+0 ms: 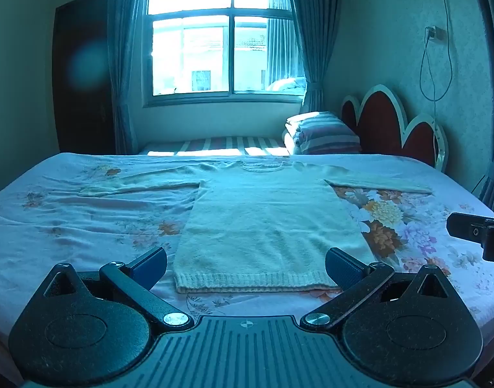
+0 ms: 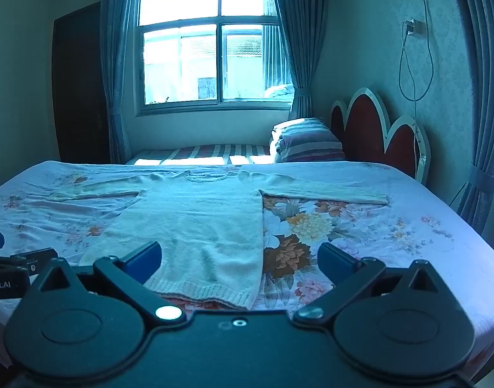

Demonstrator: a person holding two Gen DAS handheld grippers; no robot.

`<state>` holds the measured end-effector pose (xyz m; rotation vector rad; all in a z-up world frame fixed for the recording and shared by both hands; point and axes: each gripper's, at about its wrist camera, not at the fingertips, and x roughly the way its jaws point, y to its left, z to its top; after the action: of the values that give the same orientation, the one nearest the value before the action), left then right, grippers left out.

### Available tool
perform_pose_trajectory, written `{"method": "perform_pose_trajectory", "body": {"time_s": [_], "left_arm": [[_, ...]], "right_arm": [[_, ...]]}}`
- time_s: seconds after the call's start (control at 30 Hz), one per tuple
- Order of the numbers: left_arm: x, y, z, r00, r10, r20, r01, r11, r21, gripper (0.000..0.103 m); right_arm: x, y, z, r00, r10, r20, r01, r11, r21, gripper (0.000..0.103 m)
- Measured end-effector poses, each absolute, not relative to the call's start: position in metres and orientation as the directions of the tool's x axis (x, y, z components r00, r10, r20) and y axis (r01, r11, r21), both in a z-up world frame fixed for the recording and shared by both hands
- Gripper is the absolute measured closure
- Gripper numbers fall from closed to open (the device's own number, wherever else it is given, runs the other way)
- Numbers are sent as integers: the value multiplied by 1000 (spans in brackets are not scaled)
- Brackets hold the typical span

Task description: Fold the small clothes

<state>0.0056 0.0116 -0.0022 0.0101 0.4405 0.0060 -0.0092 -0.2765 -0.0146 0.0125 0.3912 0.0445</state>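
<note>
We hold the left gripper with its jaws spread wide and nothing between the pads, hanging just above the near hem of a pale knit sweater. Our right gripper is spread just as wide and also empty, poised over the sweater's right hem corner, where the knit gives way to the floral bedsheet. In the left wrist view one finger of the right gripper shows at the right edge; in the right wrist view part of the left gripper shows at the left edge.

The sweater lies flat on the bedsheet, hem toward us, neckline on the far side, both long sleeves stretched out sideways. Beyond the bed we see a striped pillow beside a red scalloped headboard. On the far wall is a bright window flanked by curtains, and a cable hangs from a wall socket.
</note>
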Motion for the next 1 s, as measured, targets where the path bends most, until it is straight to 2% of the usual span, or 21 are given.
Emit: {"method": "perform_pose_trajectory", "body": {"time_s": [1.0], "left_arm": [[9,14,2,905,14,-424,-11,1000,10,0]], "right_arm": [[-9,-273,-9,923,52,-380,-48,999,20,0]]}}
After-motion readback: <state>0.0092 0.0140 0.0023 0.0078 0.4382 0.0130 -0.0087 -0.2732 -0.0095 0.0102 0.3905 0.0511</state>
